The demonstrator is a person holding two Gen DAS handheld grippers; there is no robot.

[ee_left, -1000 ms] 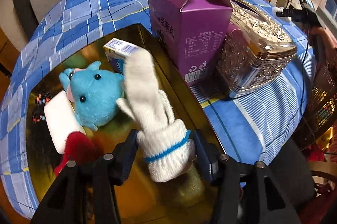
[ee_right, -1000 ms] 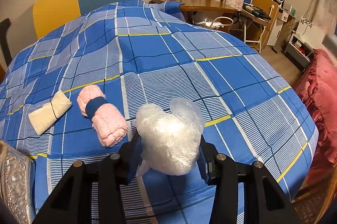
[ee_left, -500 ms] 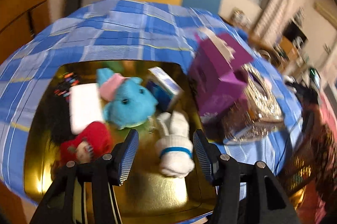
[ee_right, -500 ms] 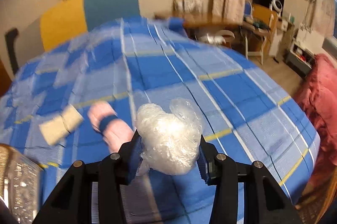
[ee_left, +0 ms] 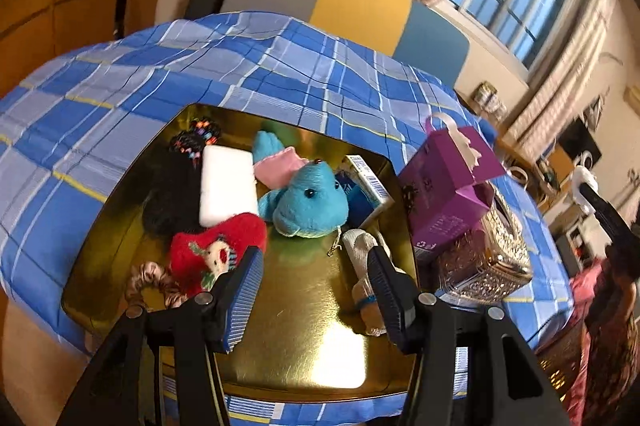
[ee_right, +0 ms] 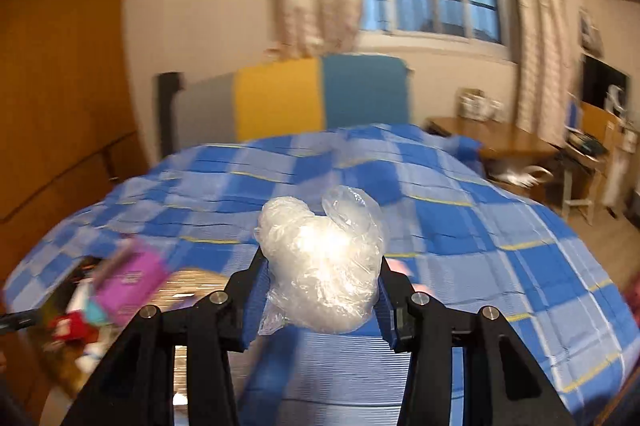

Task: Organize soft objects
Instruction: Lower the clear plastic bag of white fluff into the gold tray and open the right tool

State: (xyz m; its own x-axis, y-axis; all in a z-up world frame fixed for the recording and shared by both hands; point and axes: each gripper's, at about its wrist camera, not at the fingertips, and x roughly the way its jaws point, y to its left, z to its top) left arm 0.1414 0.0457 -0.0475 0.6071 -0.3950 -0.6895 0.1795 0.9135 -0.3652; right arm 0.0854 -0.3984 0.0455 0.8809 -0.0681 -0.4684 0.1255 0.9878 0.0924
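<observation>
In the left wrist view a gold tray (ee_left: 320, 362) on the blue checked cloth holds a blue plush toy (ee_left: 308, 204), a red plush (ee_left: 216, 246), a white pad (ee_left: 226, 188), a dark hair piece (ee_left: 172, 194), a scrunchie (ee_left: 154, 280), a small blue carton (ee_left: 366, 192) and a white glove (ee_left: 362, 258). My left gripper (ee_left: 316, 290) is open and empty above the tray, the glove beside its right finger. In the right wrist view my right gripper (ee_right: 320, 300) is shut on a crumpled clear plastic bag (ee_right: 322, 266), held above the cloth.
A purple box (ee_left: 444, 186) and a silver ornate tissue box (ee_left: 492, 258) stand right of the tray. They show blurred at the lower left of the right wrist view, the purple box (ee_right: 130, 276) nearest. Chairs, a window and a wooden desk (ee_right: 500, 140) lie beyond.
My left gripper let go of the white glove, which now lies in the tray, and drew back and up. My right gripper lifted the plastic bag and swung left toward the tray.
</observation>
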